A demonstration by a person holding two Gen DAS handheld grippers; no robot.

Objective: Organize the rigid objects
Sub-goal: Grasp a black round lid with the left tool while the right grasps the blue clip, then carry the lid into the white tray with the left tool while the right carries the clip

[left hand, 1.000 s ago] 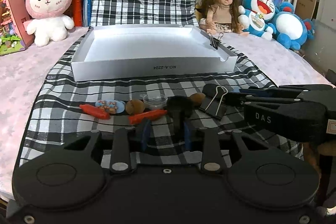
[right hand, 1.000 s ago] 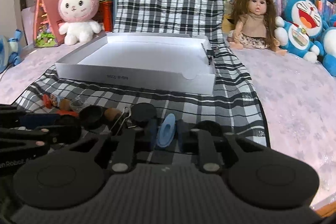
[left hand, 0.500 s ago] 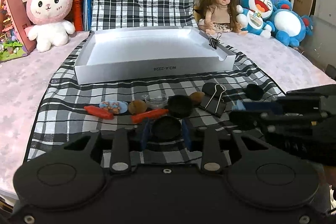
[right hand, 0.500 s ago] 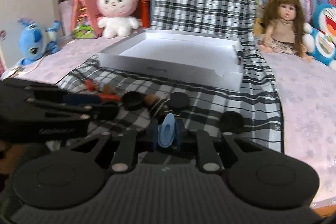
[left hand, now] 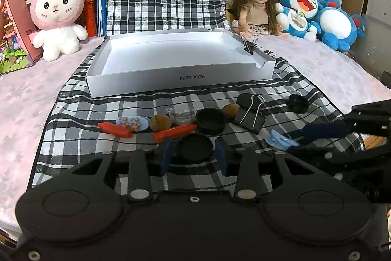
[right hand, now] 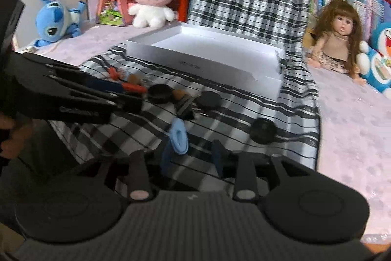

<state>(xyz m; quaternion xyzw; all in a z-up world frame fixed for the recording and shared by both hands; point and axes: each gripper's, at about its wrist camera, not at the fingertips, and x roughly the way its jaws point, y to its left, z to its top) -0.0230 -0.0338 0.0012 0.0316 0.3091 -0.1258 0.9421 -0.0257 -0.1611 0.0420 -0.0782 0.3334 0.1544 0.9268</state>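
Note:
A row of small objects lies on the checked cloth in front of the white tray (left hand: 146,85): two red pieces (left hand: 114,130), brown nuts (left hand: 160,122), a clear cup (left hand: 182,115), black round lids (left hand: 210,121) and a binder clip (left hand: 250,114). My left gripper (left hand: 194,155) holds a black round lid (left hand: 195,147) between its blue pads. My right gripper (right hand: 193,155) is open; a light blue piece (right hand: 179,136) leans at its left finger, loose. The right gripper also shows in the left wrist view (left hand: 305,138) beside that blue piece (left hand: 281,138).
A second binder clip (left hand: 250,44) is clipped on the tray's right rim. A rabbit plush (left hand: 57,11), a doll (left hand: 254,9) and blue plush toys (left hand: 325,18) stand behind the tray. A lone black lid (left hand: 297,103) lies at the right. Pink tablecloth surrounds the checked cloth.
My left gripper took a black lid from the row and pulled back with it. My right gripper, shut on the blue piece before, has opened and swung rightwards.

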